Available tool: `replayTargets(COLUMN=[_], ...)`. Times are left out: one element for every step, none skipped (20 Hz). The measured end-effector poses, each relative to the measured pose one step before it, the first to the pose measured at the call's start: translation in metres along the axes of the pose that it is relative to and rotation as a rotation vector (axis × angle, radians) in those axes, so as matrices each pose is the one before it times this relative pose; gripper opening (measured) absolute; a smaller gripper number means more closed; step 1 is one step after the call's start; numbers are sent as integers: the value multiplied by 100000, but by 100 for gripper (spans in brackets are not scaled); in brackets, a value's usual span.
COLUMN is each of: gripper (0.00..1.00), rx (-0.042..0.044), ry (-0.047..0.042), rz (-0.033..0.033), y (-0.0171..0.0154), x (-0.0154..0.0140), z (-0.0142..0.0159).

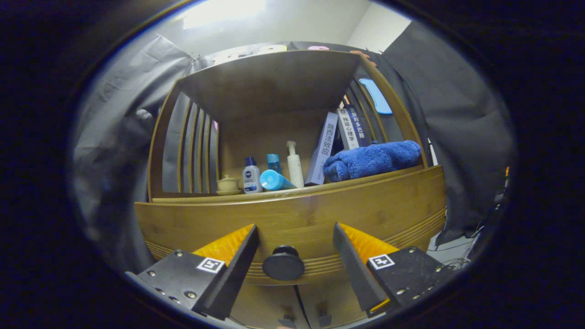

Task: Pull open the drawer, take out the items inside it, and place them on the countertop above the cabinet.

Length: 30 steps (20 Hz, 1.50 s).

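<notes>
Plainly, the wooden cabinet spans everything ahead, its shut drawer concealing whatever is inside. A blue towel on the countertop covers the books' bases. The gripper is spread wide, its fingers flanking the drawer knob, not touching.

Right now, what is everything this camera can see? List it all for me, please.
Cabinet: one, brown wood, ahead.
Drawer knob: one, black, between the fingers, untouched.
Towel: one, blue, countertop right.
Books: about three, white and blue, leaning behind towel.
Pump bottle: one, white, countertop middle.
Blue tube: one, lying down.
Small bottles: two, white and blue.
Small cup: one, beige, leftmost.
Gripper: one, open around knob.
</notes>
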<state>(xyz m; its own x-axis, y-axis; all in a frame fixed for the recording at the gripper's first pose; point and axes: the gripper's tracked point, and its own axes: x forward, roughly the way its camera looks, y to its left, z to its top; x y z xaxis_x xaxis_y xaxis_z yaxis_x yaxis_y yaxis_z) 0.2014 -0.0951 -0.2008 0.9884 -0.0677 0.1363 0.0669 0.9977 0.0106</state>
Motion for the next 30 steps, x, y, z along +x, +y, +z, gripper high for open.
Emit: replayTargets(gripper=[99,99,99,99,99,99,99,99,99,99,98,97,96,96,95,95,95,94,95,96,97,97,98,99,96,99,100,100,100,100], rx=[-525,-1000,-992,-905,-553,-818,-1020,-746,-661,-2771,-3373,-2447,-1955,358,422,1156,-413,-89,-754,-4186,-2881,-2169,-1372,-2177,-1863,-488,2244,4704,4662,2147], ry=[-827,-569,-403,-422,-575,-437,-115,-63,167,-37,-3156,-1532,155,-1460,1727,-463,1272,395,2985,5400,3435,3879,1939,1310,726,566,1145,862,1776,1421], rz=[126,218,208,261,186,245,314,201,31,-256,343,777,135,-234,-241,-227,97,336,916,368,456,1821,2813,1559,-700,-1531,-1321,154,2116,1917], y=[-16,51,9,54,27,56,-13,98,20,205,94,255,58,38,3,381,1,24,154,173,204,818,1313,906,275,-55,-70,142,801,641], x=[238,297,377,274,222,291,202,294,185,142,147,33,-180,55,-129,-19,107,-141,187,-132,389,-405,-655,-626,-772,-891,-378,-844,-796,-951], z=[-83,29,-30,-68,35,17,-98,18,-124,-335,738,-71,-198,350,-408,-11,-2,-61,-641,-855,-676,-544,-417,105,324,508,497,711,959,1081])
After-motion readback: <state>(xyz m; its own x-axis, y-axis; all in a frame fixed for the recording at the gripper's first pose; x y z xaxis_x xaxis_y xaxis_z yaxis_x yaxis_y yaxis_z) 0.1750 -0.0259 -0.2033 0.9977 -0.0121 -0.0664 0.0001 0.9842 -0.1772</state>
